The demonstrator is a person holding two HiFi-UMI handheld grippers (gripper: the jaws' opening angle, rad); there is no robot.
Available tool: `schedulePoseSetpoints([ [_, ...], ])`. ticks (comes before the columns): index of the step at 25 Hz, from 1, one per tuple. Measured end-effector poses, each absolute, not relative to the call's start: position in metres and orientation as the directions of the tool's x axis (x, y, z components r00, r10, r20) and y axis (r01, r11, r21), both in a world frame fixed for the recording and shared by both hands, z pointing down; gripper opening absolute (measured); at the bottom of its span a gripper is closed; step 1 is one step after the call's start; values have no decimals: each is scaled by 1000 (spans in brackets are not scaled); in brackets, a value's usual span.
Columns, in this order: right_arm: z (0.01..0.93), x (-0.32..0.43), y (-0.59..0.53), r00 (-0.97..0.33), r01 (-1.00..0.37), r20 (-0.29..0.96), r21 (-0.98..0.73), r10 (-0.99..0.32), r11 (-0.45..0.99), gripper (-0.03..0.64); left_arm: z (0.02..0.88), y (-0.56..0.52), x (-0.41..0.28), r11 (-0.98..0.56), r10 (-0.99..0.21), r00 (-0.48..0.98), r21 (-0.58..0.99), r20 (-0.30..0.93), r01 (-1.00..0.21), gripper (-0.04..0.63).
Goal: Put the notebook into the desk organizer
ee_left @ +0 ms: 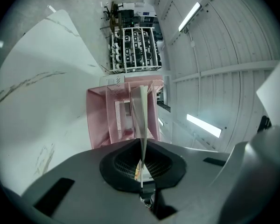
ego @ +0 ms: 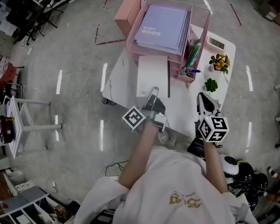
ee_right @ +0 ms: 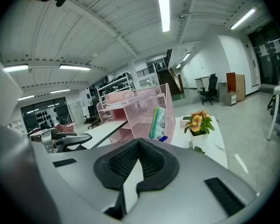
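A white notebook (ego: 152,76) lies flat on the white table (ego: 183,107), in front of the pink mesh desk organizer (ego: 203,21). My left gripper (ego: 152,95) is shut on the notebook's near edge. In the left gripper view the notebook (ee_left: 143,111) shows edge-on between the closed jaws of the left gripper (ee_left: 141,166), pointing at the organizer (ee_left: 100,118). A purple spiral notebook (ego: 162,27) rests on the organizer's top. My right gripper (ego: 205,100) hovers over the table's near right part, jaws together, holding nothing. In the right gripper view its jaws (ee_right: 139,144) face the organizer (ee_right: 140,108).
Pens (ego: 192,57) stand in the organizer's right compartment. A flower pot (ego: 219,62), a small green plant (ego: 211,84) and a digital clock (ego: 217,43) occupy the table's right side. A pink box (ego: 129,10) stands left of the organizer. A white stool (ego: 18,120) stands on the floor at the left.
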State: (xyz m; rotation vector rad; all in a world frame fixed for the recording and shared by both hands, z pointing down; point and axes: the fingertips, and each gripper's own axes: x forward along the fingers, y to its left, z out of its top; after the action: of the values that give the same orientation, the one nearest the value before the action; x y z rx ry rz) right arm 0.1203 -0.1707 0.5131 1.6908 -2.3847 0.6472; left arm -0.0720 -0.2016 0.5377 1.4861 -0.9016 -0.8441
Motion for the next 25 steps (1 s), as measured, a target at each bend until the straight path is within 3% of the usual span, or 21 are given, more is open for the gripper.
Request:
schedulePoseSetpoints([
  [25,525,137,-186,-359,-923,382,-284,-852,261,9,546,-241,-61,-42,-840,540,989,41,-142,28],
])
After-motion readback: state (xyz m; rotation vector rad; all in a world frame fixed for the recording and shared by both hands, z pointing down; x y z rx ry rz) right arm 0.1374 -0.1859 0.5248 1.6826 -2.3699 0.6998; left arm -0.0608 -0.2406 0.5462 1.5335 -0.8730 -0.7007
